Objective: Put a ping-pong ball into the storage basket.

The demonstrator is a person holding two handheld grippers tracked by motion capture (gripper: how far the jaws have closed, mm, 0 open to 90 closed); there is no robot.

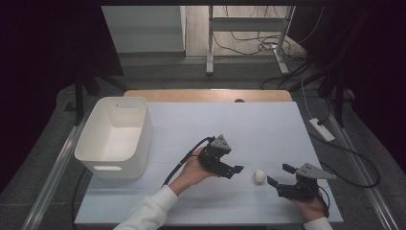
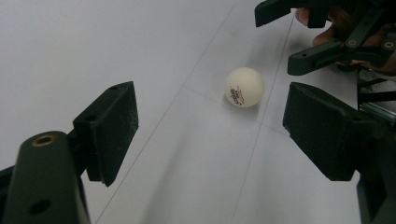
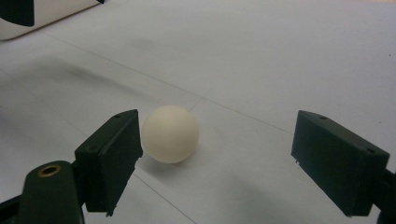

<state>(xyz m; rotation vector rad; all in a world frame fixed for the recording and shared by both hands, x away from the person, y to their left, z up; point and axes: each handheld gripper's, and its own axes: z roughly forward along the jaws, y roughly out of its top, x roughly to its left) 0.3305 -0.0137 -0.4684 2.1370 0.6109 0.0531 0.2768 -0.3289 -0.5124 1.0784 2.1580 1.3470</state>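
Note:
A small white ball lies on the white table sheet between my two grippers. My left gripper points at it from the left and stands open, a short gap away. In the left gripper view the ball lies ahead of the open jaws, nearer the right one, and the right gripper shows beyond it. My right gripper faces the ball from the right, also open. In the right gripper view the ball rests just past the tip of the left jaw of that gripper, and nothing is between the pads.
A white plastic bin with handle slots stands at the table's left side, with nothing visible inside. The table's wooden far edge runs across the back. Cables and a power strip lie on the floor to the right.

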